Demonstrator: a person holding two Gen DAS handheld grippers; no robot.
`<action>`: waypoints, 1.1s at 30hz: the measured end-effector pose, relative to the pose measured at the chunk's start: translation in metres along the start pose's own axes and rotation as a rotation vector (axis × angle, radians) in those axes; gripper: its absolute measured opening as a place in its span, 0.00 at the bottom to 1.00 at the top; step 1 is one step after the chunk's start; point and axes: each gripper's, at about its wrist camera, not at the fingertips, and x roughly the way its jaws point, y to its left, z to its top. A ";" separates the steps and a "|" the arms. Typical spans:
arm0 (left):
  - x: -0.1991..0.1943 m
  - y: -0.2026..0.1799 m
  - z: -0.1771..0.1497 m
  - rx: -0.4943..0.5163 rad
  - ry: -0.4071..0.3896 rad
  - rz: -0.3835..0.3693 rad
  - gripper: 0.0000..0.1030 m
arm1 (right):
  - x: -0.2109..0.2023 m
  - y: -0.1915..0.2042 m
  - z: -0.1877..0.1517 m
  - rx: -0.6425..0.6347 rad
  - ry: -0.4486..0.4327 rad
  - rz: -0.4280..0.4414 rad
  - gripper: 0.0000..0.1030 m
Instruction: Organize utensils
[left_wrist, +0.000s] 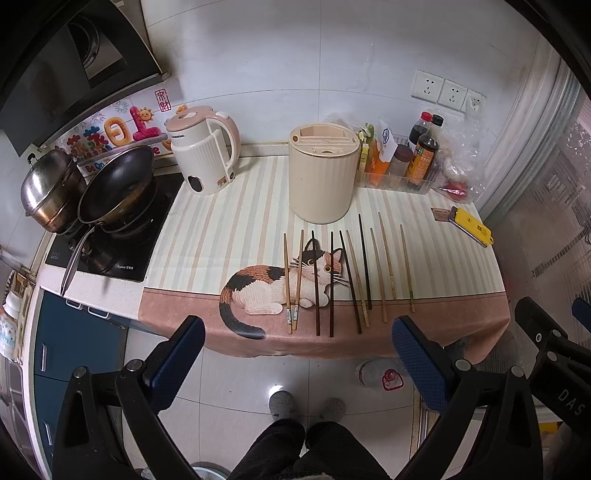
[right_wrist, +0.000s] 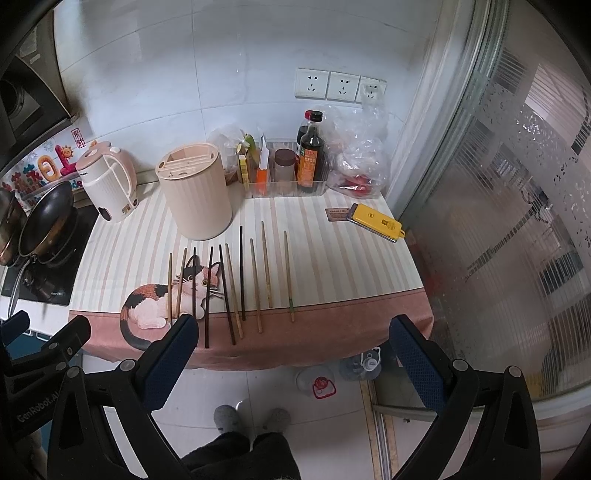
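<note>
Chopsticks (left_wrist: 347, 277) — light and dark wood — lie side by side.

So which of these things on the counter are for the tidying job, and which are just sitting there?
For the job:
chopsticks
cream holder

Just lying about:
kettle
frying pan
steel pot
sauce bottles
yellow box
</note>
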 end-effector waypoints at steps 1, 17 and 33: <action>0.000 0.000 0.000 -0.001 0.000 -0.001 1.00 | 0.001 0.000 0.001 0.000 0.000 0.000 1.00; 0.003 0.001 0.001 -0.003 -0.004 -0.003 1.00 | -0.001 0.001 -0.001 0.001 -0.002 -0.001 1.00; 0.004 0.004 0.002 -0.009 -0.037 0.005 1.00 | 0.003 -0.002 0.007 0.014 -0.009 0.006 1.00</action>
